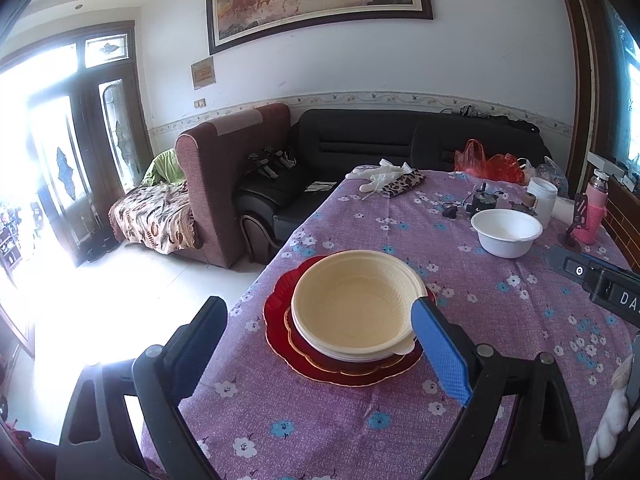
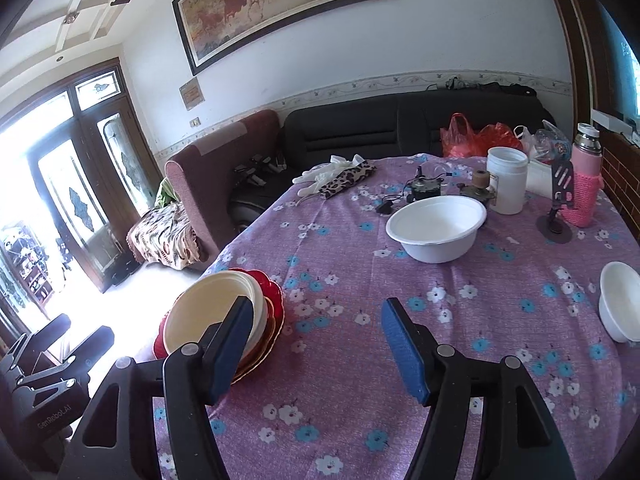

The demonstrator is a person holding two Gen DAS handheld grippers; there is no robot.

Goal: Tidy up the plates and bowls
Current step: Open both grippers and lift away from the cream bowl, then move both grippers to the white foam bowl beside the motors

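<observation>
A cream bowl sits on stacked red plates near the table's left edge; the stack also shows in the right wrist view. My left gripper is open, its fingers on either side of the stack's near part, holding nothing. A white bowl stands farther back right, and it shows in the right wrist view. Another white bowl sits at the right edge. My right gripper is open and empty over the cloth, right of the stack.
The table has a purple flowered cloth. At its far end stand a white jar, a pink bottle, a phone stand, small gadgets, gloves and a leopard pouch, and red bags. Sofas stand behind.
</observation>
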